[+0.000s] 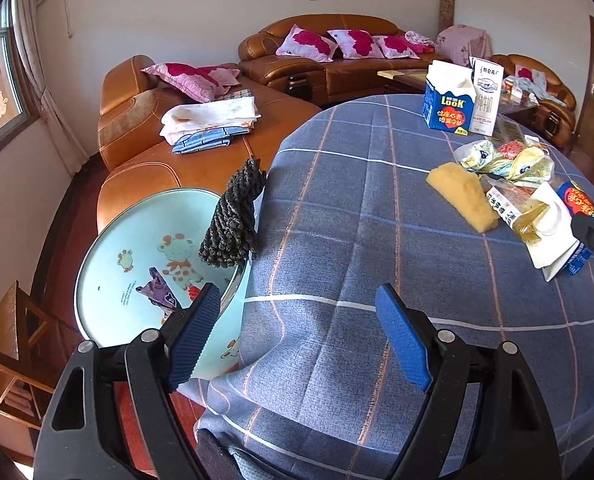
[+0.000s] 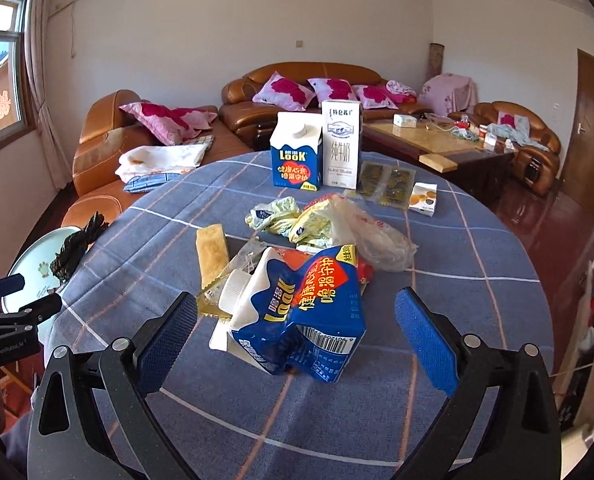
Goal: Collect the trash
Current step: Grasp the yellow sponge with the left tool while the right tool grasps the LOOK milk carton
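A crushed blue and white LOOK carton [image 2: 297, 312] lies on the blue checked tablecloth [image 2: 457, 320]. My right gripper [image 2: 297, 305] is open, with one finger on each side of the carton and neither pad touching it. Behind the carton lie crumpled yellow-green wrappers [image 2: 289, 220], a clear plastic bag [image 2: 373, 240] and a yellow sponge-like bar [image 2: 211, 248]. My left gripper [image 1: 297, 300] is open and empty over the table's left edge. Beside that edge and lower down stands a round pale blue basin [image 1: 137, 240] with a purple scrap [image 1: 157, 294] in it.
An upright LOOK carton [image 2: 297, 156] and a white milk carton [image 2: 341, 148] stand at the table's far side, with flat packets [image 2: 389, 186] and a small box [image 2: 424, 199] nearby. A dark knitted cloth [image 1: 235, 220] hangs over the basin. Brown sofas [image 1: 201, 160] stand behind.
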`<action>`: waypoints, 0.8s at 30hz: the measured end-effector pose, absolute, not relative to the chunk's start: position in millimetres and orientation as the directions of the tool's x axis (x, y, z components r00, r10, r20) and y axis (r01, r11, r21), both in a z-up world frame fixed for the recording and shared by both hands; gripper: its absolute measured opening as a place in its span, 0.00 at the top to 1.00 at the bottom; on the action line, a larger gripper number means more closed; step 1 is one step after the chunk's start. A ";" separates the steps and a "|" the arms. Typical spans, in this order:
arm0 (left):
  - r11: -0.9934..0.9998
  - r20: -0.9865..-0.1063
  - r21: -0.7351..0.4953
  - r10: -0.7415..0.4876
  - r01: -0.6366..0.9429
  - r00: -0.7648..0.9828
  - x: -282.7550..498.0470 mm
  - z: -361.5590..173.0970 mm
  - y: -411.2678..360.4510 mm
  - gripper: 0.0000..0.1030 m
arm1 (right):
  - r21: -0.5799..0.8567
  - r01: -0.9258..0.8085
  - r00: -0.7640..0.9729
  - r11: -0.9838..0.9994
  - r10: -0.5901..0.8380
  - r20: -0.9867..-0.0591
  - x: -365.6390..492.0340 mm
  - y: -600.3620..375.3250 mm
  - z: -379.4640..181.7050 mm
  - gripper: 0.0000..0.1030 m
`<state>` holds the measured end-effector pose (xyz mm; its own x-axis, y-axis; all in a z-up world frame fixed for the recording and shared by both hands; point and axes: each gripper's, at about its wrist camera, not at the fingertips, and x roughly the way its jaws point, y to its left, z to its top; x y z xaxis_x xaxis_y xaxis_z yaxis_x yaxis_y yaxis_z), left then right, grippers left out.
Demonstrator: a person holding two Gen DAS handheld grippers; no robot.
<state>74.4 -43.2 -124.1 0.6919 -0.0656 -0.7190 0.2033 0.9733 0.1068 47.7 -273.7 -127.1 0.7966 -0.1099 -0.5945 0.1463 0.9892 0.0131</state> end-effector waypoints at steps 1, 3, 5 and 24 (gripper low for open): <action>0.972 -0.718 0.109 -0.067 0.207 0.693 73.2 -124.5 -44.7 0.24 | 0.004 0.151 0.788 0.988 -0.118 -0.605 49.7 -272.9 -129.0 0.05; 0.970 -0.718 0.115 -0.068 0.215 0.693 72.1 -125.4 -47.2 0.24 | 0.016 0.148 0.777 0.989 -0.107 -0.620 53.5 -274.6 -133.0 0.06; 0.968 -0.716 0.120 -0.068 0.219 0.695 71.9 -126.1 -46.7 0.24 | 0.027 0.162 0.767 0.986 -0.109 -0.632 54.8 -278.4 -136.1 0.06; 0.963 -0.696 0.138 -0.073 0.233 0.714 81.1 -113.9 -62.7 0.23 | 0.094 0.127 0.785 0.987 -0.042 -0.618 37.4 -292.1 -130.3 0.32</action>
